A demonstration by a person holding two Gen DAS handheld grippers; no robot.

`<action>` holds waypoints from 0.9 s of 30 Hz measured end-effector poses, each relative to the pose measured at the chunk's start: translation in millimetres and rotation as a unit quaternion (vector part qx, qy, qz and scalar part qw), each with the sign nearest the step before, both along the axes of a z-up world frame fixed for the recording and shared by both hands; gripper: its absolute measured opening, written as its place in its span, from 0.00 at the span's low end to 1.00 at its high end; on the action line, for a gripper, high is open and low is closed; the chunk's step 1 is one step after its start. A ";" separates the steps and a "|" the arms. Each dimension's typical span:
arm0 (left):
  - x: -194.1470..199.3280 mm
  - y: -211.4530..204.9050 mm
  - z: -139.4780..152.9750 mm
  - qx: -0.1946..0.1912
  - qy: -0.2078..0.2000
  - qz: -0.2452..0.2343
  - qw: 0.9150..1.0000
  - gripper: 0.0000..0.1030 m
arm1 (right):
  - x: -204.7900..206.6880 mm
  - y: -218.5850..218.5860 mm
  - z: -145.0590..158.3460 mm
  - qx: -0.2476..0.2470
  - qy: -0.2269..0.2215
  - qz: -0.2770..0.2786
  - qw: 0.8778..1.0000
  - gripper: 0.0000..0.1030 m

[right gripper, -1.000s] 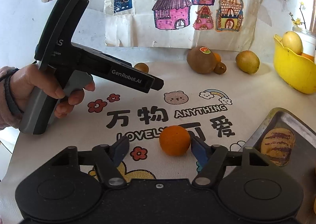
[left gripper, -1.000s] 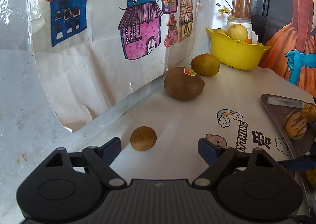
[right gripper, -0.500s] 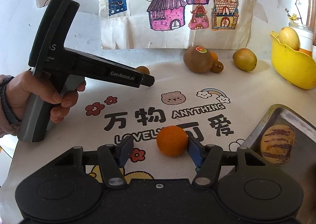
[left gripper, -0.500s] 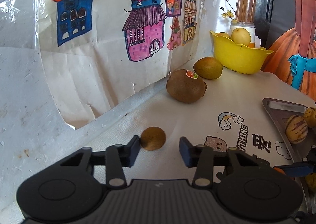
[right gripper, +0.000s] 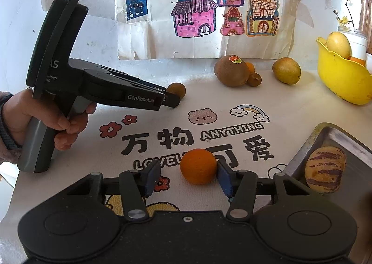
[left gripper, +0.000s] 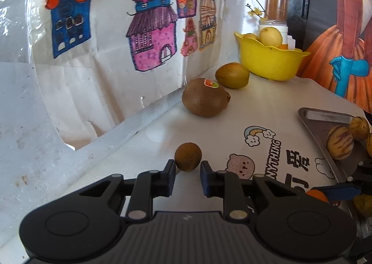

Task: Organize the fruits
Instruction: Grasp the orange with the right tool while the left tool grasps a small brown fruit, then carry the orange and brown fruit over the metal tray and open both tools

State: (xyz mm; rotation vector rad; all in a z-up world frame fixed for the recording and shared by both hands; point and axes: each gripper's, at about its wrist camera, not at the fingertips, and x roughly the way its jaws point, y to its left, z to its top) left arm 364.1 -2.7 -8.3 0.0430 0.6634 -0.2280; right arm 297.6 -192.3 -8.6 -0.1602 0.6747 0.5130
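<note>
Brown and small, the longan-like fruit (left gripper: pixel 187 157) by the wall sits pinched at the tips of our left gripper (left gripper: pixel 187 176), while our right gripper (right gripper: pixel 188 176), jaws just closing, has one pad touching the orange (right gripper: pixel 198 166) and the other still apart, presumably so we can carry both to the metal tray (right gripper: pixel 334 135)

I count two big kiwis, the stickered kiwi (right gripper: pixel 231 71) and the greener kiwi (right gripper: pixel 286 71) to its right, plus two little ones: the left brown fruit (left gripper: pixel 187 157) and the right brown fruit (right gripper: pixel 254 79). On the cloth I see two oranges, the near orange (right gripper: pixel 198 166) and the far orange (right gripper: pixel 250 67). There is one yellow bowl (right gripper: pixel 341 82) and one metal tray (left gripper: pixel 325 115), where I make out at least two striped fruits (left gripper: pixel 340 142).
</note>
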 end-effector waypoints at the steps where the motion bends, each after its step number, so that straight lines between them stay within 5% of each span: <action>1: 0.2 -0.7 0.0 0.002 -0.001 -0.001 1.000 0.25 | 0.0 0.0 -0.1 0.000 0.000 0.000 1.000 0.54; 8: 6.5 -2.7 0.5 0.004 -0.003 0.001 1.000 0.37 | 0.8 0.5 -0.7 0.001 -0.001 -0.001 1.000 0.52; 19: 13.2 -8.6 -1.3 0.009 -0.001 -0.012 1.000 0.28 | 3.5 0.7 -0.8 0.005 -0.007 -0.009 1.000 0.37; 27: -6.9 -15.5 1.7 0.012 0.006 -0.029 0.999 0.27 | -5.5 -0.4 1.1 0.017 -0.005 -0.003 1.000 0.35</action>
